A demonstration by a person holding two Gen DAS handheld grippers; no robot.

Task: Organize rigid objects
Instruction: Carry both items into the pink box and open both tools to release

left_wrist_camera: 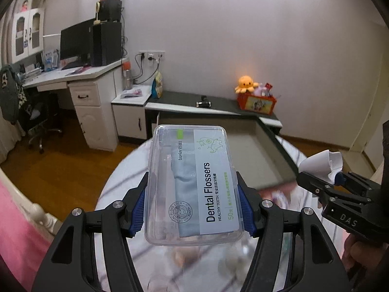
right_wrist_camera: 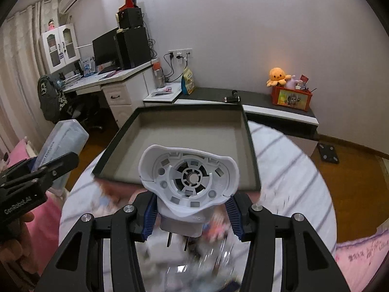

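Left gripper (left_wrist_camera: 192,203), angled downward, grips a clear plastic dental-flosser box (left_wrist_camera: 192,185); right gripper (right_wrist_camera: 192,219) clamps a white plastic plug-in device (right_wrist_camera: 188,182), whose 2 prongs only its own view shows.

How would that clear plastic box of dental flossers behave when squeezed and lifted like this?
The clear plastic dental flosser box probably stays stiff: its walls look unbent between the left gripper pads. Likely light, being mostly air. Its smooth sides might slip, so the ribbed blue pads help.
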